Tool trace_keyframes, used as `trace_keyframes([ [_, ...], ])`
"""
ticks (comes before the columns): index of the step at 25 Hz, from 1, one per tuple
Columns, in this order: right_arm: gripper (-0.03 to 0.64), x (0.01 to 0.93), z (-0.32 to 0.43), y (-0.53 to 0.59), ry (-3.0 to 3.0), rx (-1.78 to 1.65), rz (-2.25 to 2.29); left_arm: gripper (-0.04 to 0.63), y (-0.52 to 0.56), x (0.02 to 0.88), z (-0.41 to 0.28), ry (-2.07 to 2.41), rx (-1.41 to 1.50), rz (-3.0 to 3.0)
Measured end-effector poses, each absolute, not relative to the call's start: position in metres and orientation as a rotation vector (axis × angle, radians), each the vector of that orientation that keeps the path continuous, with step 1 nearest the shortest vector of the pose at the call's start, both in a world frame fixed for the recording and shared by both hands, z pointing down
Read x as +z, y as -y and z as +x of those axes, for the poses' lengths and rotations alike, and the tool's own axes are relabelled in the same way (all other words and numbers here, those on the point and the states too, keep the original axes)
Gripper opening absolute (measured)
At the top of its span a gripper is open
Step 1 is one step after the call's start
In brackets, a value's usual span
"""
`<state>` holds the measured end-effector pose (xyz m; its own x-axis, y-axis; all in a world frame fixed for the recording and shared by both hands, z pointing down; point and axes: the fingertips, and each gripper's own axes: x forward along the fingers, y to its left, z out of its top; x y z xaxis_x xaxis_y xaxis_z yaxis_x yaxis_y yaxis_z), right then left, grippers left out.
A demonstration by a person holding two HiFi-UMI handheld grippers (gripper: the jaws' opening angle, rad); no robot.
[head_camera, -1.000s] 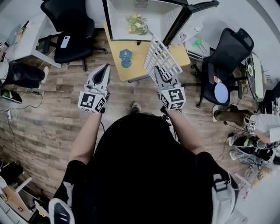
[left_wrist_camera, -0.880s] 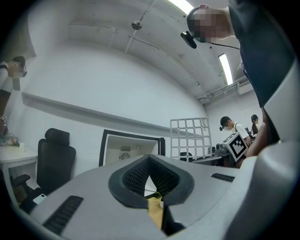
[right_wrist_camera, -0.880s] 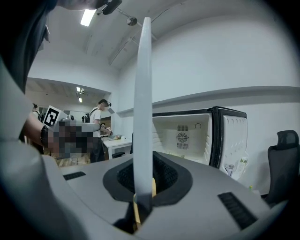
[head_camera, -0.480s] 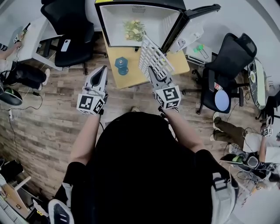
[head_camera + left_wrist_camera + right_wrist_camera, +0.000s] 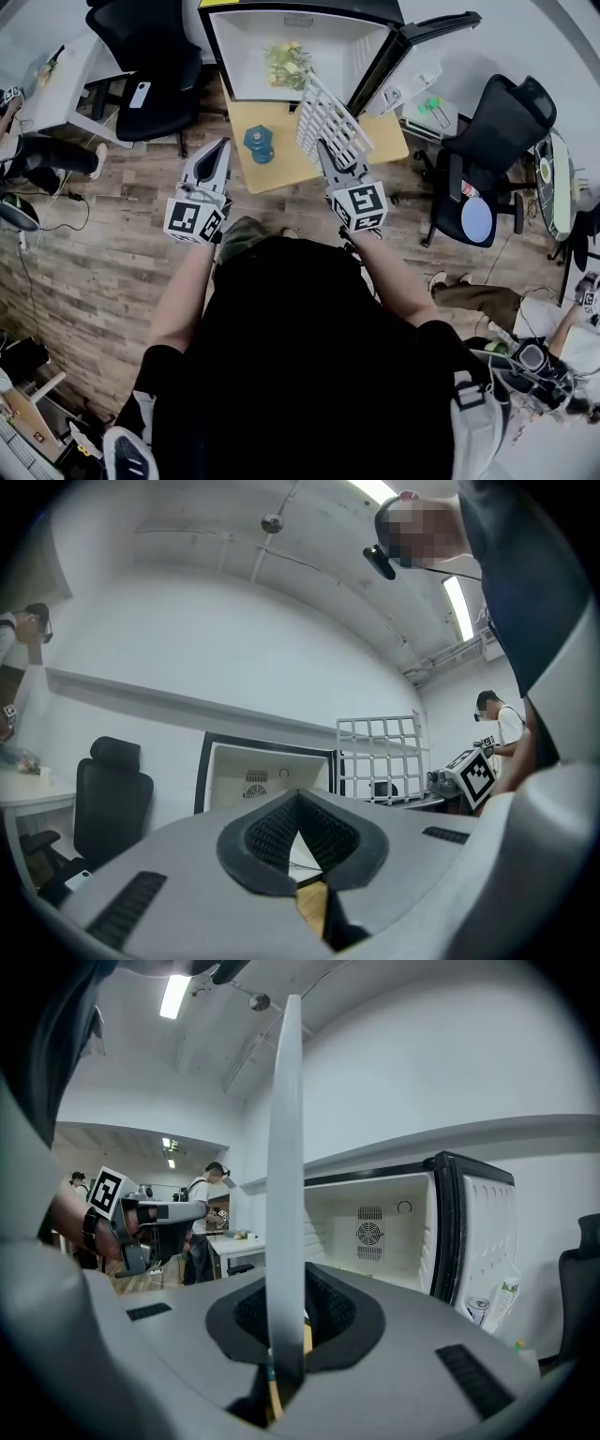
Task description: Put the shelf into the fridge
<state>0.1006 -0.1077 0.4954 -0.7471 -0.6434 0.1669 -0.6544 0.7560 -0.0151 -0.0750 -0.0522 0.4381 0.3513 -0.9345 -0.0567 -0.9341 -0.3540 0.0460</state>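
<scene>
A white wire shelf (image 5: pixel 330 124) stands on edge in the air, my right gripper (image 5: pixel 330 156) shut on its near rim. In the right gripper view the shelf (image 5: pixel 284 1185) is an upright white strip between the jaws (image 5: pixel 281 1358). The small fridge (image 5: pixel 291 42) stands in front with its door (image 5: pixel 412 42) swung open to the right; a yellow-green bunch (image 5: pixel 286 64) lies inside. My left gripper (image 5: pixel 219 157) hangs to the shelf's left, shut and holding nothing. From the left gripper view (image 5: pixel 302 832) the shelf (image 5: pixel 380 752) and the fridge (image 5: pixel 267 775) lie ahead.
A low wooden table (image 5: pixel 281 150) before the fridge carries a blue object (image 5: pixel 257 143). Black office chairs stand at left (image 5: pixel 155 66) and right (image 5: pixel 492 141). A white desk (image 5: pixel 56 80) is at far left. Other people stand around the room.
The shelf and right gripper have moved up and left toward the fridge opening. The view has shifted closer to the fridge. The left gripper has barely moved.
</scene>
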Motion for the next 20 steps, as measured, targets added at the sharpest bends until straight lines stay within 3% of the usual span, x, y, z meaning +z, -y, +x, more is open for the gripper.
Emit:
trace_keyframes([
  [20, 0.041, 0.482, 0.070, 0.165, 2.733, 0.088, 1.196, 0.017, 0.144, 0.429, -0.100, 1.573, -0.129, 2.691],
])
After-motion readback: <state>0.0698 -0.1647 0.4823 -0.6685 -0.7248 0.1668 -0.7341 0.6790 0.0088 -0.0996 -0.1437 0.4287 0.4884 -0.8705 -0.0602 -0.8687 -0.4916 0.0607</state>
